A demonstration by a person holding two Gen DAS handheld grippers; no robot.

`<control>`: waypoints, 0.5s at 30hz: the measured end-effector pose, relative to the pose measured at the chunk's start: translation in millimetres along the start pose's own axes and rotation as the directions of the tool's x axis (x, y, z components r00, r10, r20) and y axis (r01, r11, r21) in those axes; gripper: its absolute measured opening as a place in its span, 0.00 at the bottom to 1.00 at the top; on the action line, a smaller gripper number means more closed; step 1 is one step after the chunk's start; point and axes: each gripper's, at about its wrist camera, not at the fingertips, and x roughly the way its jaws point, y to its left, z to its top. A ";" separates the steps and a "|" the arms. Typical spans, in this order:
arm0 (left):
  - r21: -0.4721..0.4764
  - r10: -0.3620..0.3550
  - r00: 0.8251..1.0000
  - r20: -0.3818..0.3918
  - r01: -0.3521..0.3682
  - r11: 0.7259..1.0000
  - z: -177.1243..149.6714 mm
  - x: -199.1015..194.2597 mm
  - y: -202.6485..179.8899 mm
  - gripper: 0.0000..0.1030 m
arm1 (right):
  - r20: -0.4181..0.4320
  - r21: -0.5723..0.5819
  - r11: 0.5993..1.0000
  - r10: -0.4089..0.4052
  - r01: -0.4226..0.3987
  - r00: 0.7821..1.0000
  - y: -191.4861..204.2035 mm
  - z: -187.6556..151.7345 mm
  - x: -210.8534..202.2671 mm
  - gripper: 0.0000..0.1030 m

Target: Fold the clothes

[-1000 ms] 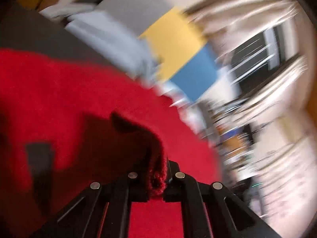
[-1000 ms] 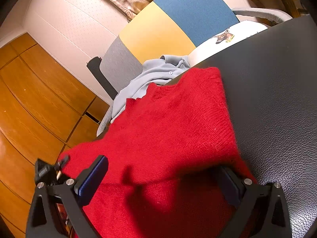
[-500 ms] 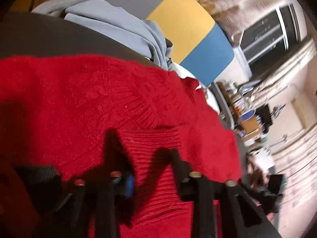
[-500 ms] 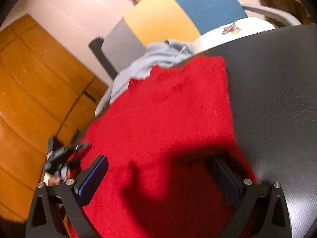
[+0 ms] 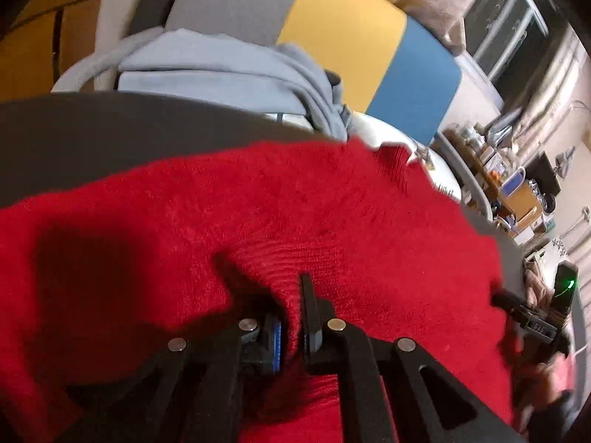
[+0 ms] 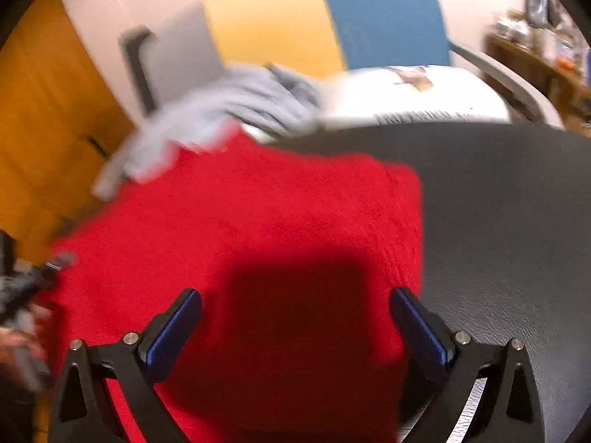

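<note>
Left wrist view: left tool (image 5: 291, 317) closing on a pinched ridge of red sweater (image 5: 332, 214); right tool (image 6: 295, 317) wide, empty, above sweater near its table-side edge.

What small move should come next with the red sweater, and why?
Probably lift the left gripper and carry its pinched fold across the red sweater. Its fingers are closing on red knit, while the right gripper is open above the flat sweater on the dark table.

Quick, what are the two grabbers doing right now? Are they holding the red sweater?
Left gripper: jaws closing, pinching a fold of the red sweater.
Right gripper: open wide over the sweater, holding nothing.
</note>
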 end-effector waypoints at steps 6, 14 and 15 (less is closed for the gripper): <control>-0.014 0.013 0.996 0.091 -0.012 1.000 13.6 -28.1 2.1 0.18 | 0.006 0.058 0.998 -0.007 0.007 1.000 -24.4 -9.1 -6.5 1.00; 0.292 -0.011 0.996 0.086 -0.015 0.956 73.1 -5.8 -59.8 0.34 | 0.086 0.012 0.985 0.173 -0.175 0.981 -6.7 43.0 -16.6 1.00; 0.331 -0.007 0.997 0.075 -0.018 0.944 79.8 5.2 -68.6 0.35 | 0.075 -0.012 0.986 0.165 -0.165 0.983 0.0 56.7 -9.7 1.00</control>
